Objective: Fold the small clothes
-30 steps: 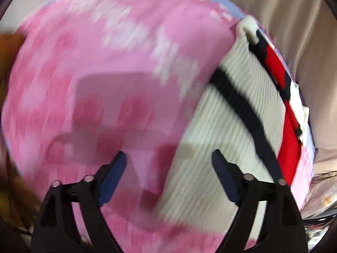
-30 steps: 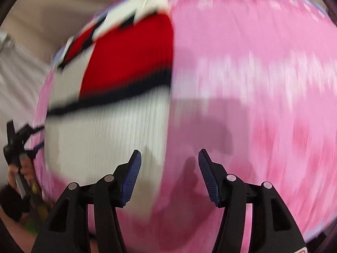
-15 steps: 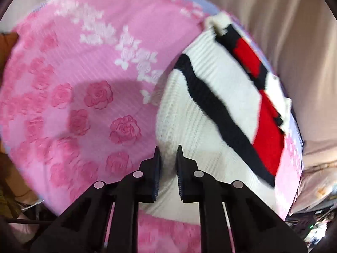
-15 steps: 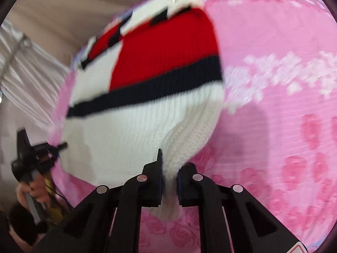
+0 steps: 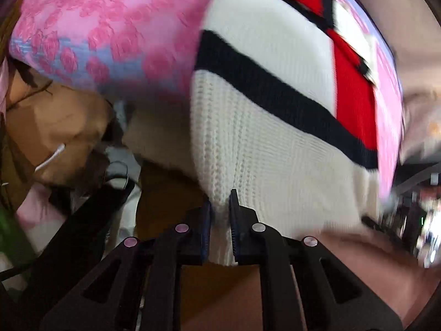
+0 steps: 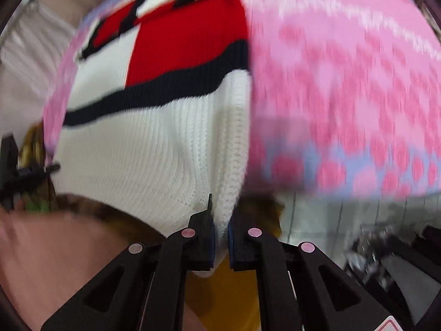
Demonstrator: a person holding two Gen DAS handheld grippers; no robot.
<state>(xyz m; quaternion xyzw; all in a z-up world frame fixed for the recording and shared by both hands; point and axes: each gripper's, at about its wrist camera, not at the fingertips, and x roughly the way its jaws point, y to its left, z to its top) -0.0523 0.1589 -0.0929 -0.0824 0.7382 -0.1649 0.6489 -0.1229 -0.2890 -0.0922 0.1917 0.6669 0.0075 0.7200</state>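
Knit: a white ribbed sweater [image 5: 264, 149] with a dark navy band, a red block and black trim, lying partly on the pink cover and partly lifted off its near edge.
Cover: a pink cloth with darker pink roses [image 5: 115, 27] and a pale blue strip along its near border, spread over the surface; in the right wrist view the same cover [image 6: 344, 82] fills the right half, blurred.
Left gripper [image 5: 220, 215]: jaws pressed nearly together on a bunched fold of the sweater's white hem; the knit runs down between the blue pads and hangs out below them. The jaws have just been closing, with the fabric between them.
Right gripper [image 6: 220, 226]: jaws likewise drawn in tight, pinching the ribbed white edge of the sweater [image 6: 165, 143]; a narrow ridge of knit stands up from between the pads. These jaws too have just been closing on the cloth.
Sweater's lie: the red and black end sits far from both grippers, flat on the cover; the white end is pulled towards the cameras, past the cover's blue border.
Left view, lower left: brown cardboard-like material [image 5: 55, 127] and a white cable, blurred.
Right view, left edge: the other gripper's black frame [image 6: 16, 171], too blurred to read its jaws.
Below both grippers: a mustard-yellow patch and a pinkish one, too blurred to identify.
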